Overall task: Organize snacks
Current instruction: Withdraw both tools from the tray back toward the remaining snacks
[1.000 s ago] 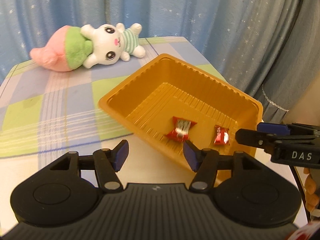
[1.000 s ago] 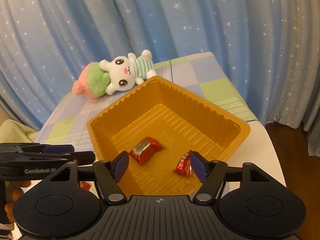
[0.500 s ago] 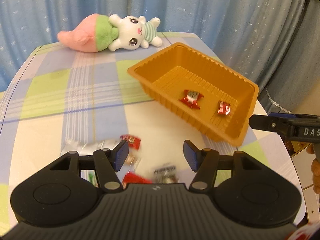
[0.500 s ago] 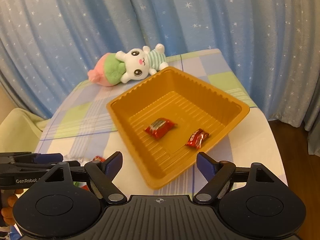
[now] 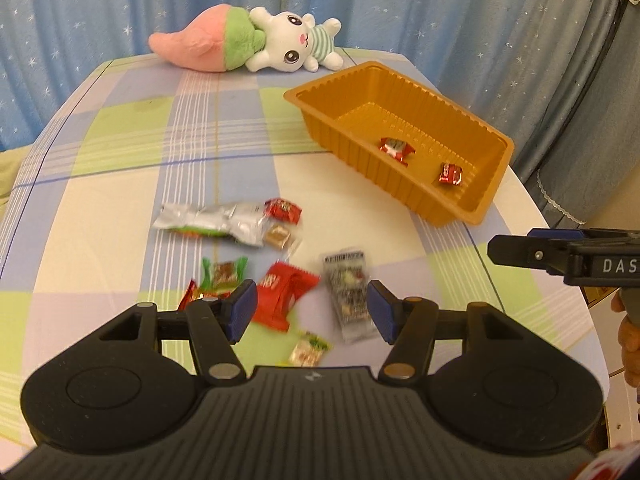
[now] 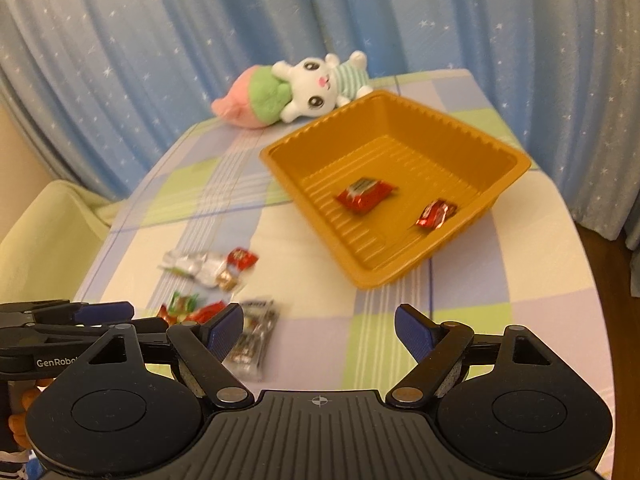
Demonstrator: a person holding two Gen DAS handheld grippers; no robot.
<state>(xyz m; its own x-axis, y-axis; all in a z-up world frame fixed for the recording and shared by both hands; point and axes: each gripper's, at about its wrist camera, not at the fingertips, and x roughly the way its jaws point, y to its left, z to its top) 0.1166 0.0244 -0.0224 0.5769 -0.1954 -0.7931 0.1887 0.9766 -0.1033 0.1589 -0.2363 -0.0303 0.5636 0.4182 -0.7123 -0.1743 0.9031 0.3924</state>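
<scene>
Currently both grippers, left gripper (image 5: 311, 307) and right gripper (image 6: 319, 328), are carried with fingers spread and empty, the right's just opened wider. Loose snacks (image 5: 280, 294) lie on the desk (image 5: 120, 184) beside the orange tray (image 5: 496, 184); one packet should be straddled squarely before closing.

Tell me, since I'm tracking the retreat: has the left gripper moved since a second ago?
Yes. The left gripper has pulled back from the tray, which was close under its fingers and now sits farther off; loose snacks lie below it.
</scene>
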